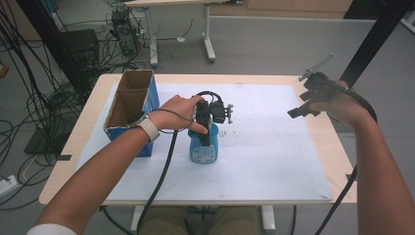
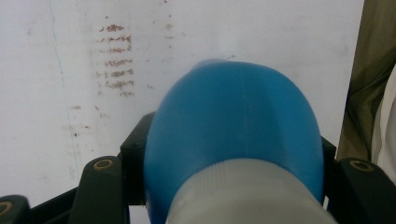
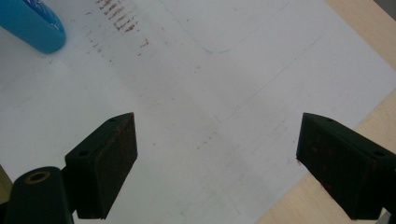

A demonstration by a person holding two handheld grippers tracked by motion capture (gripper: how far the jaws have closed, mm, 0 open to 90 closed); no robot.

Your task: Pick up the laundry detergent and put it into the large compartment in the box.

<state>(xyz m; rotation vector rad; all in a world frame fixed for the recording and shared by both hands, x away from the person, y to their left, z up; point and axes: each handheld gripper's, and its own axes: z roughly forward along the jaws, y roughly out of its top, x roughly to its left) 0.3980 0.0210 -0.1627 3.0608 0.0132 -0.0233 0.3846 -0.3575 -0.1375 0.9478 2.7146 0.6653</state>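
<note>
Left gripper [image 1: 207, 128] clamps the blue bottle [image 1: 203, 147] mid-mat!
Bottle stands upright on the white mat [image 1: 274, 161], just beside the cardboard box [image 1: 129, 105]; right gripper [image 3: 217, 163] hovers with 2 jaws spread wide.

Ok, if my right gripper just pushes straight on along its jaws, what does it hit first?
Probably the bare white mat: the right gripper is open and empty, and only that sheet lies between its jaws. The blue bottle sits well off to the side.
</note>
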